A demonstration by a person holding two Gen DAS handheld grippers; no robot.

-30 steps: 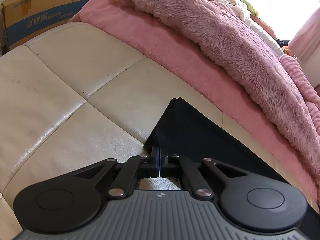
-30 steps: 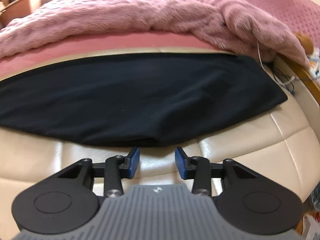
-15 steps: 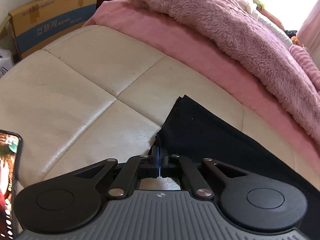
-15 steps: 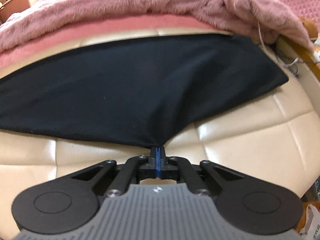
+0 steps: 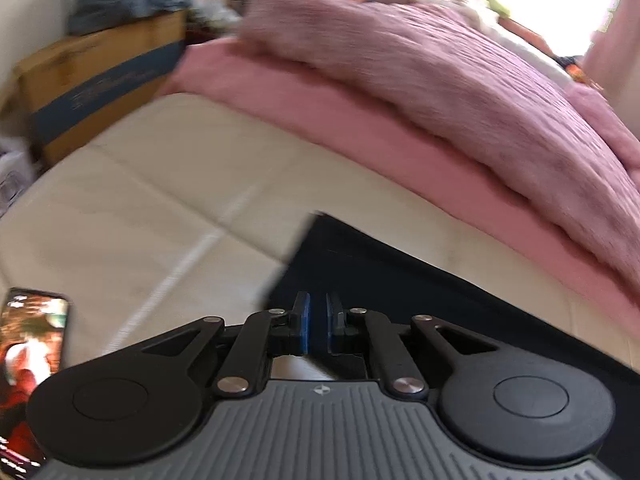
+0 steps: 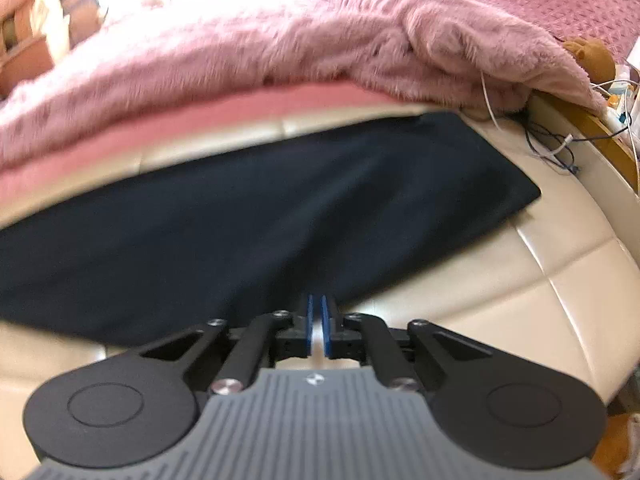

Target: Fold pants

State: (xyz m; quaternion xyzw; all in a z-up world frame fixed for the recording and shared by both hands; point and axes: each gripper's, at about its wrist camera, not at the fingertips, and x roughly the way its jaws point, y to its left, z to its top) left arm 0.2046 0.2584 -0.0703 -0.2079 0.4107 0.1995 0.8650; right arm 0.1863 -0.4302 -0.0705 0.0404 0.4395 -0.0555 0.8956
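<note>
Pinching black pants (image 5: 400, 300) on cream sofa (image 5: 160, 200), L gripper (image 5: 319, 320) just easing open, R gripper (image 6: 318, 312) near-shut; phone (image 5: 32, 360), pink blanket (image 5: 440, 80) nearby.

Daylight glares white from the upper right (left wrist view) — both pictures motion-blurred, fisheye-curved at the edges.

My left wrist view looks steeply down along its fingers, close over the cream cushion (image 5: 132, 200), toward the pink blanket (image 5: 460, 92). My right wrist view tilts likewise, equally near. Both share the black pants (image 5: 400, 280) (image 6: 280, 208), cushion and blanket.
</note>
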